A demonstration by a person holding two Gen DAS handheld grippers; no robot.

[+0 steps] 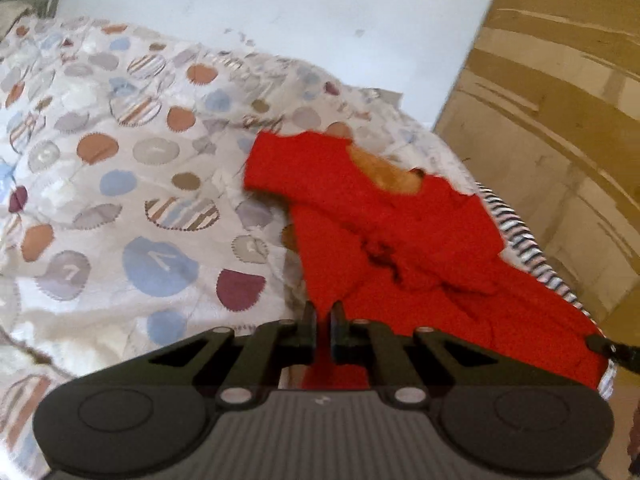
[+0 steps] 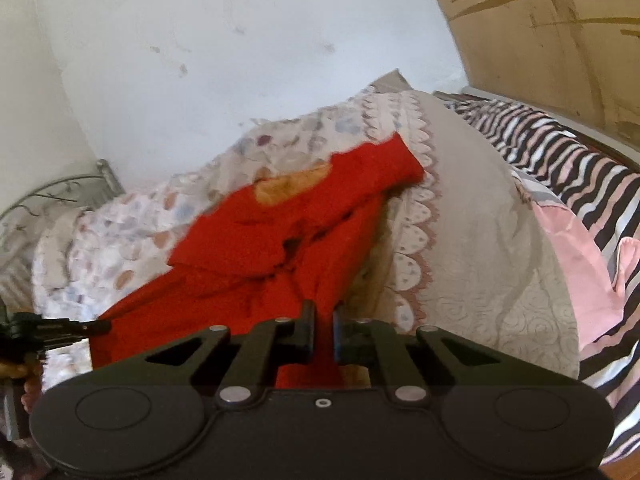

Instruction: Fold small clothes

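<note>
Your left gripper (image 1: pixel 323 312) is clamped on the near edge of the red garment (image 1: pixel 400 232), with a strip of red cloth pinched between its narrow jaws. Your right gripper (image 2: pixel 324 314) is likewise closed on the same garment's near edge, red fabric showing in the slit between its fingers.

The garment lies rumpled on the bedspread (image 1: pixel 120 160), which is patterned with coloured circles. Its far part, with a short sleeve and a yellowish patch at the neckline, spreads over the quilt. In the right wrist view the cloth runs from the jaws up and leftward, and your other gripper's tip touches its lower left corner.

A striped cloth (image 2: pixel 560 160) lies beside the quilt on the right. A white wall (image 2: pixel 240 40) stands behind the bed.
</note>
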